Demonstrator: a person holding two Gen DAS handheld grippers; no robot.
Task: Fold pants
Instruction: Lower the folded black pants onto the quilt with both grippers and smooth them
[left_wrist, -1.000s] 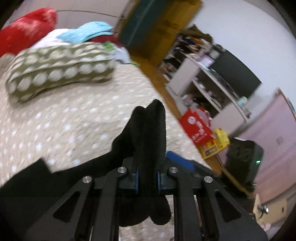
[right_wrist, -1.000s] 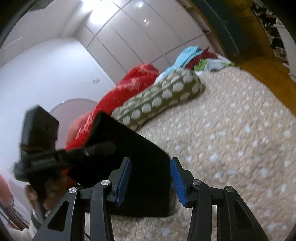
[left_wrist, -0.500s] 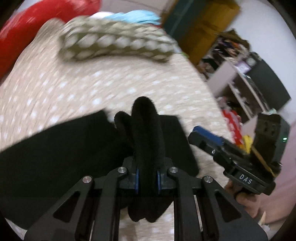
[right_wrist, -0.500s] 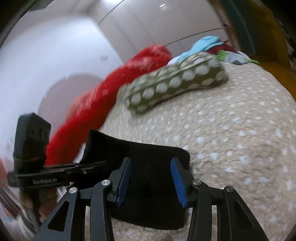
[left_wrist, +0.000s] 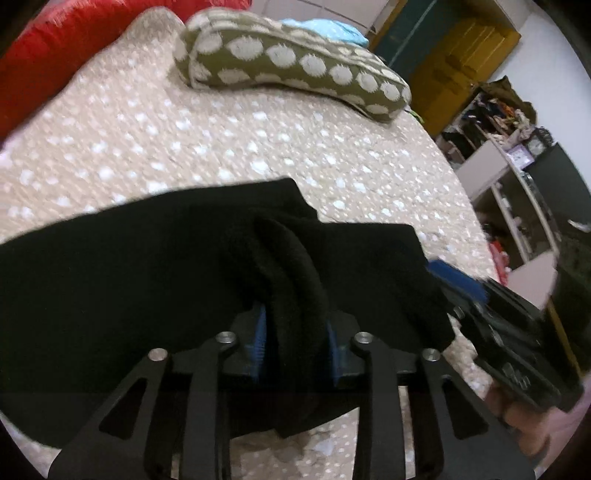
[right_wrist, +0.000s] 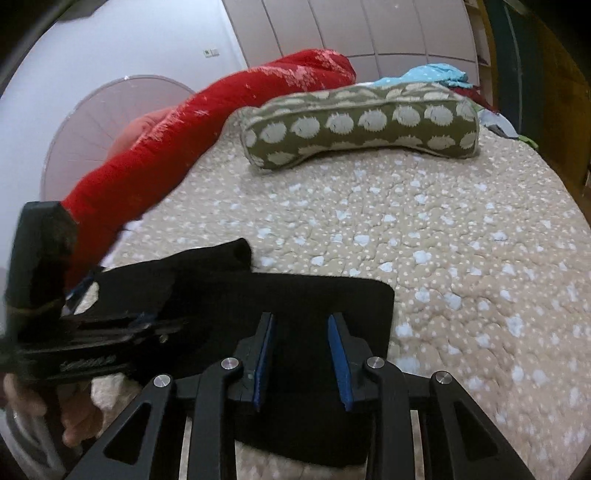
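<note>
Black pants (left_wrist: 147, 266) bunched in left gripper (left_wrist: 295, 332) on bedspread (left_wrist: 221, 140)

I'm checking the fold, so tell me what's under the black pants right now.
The black pants lie on the beige spotted bedspread, which shows all around them. Whatever sits beneath the fabric itself is covered. The left tongs grip a bunched fold.
</note>
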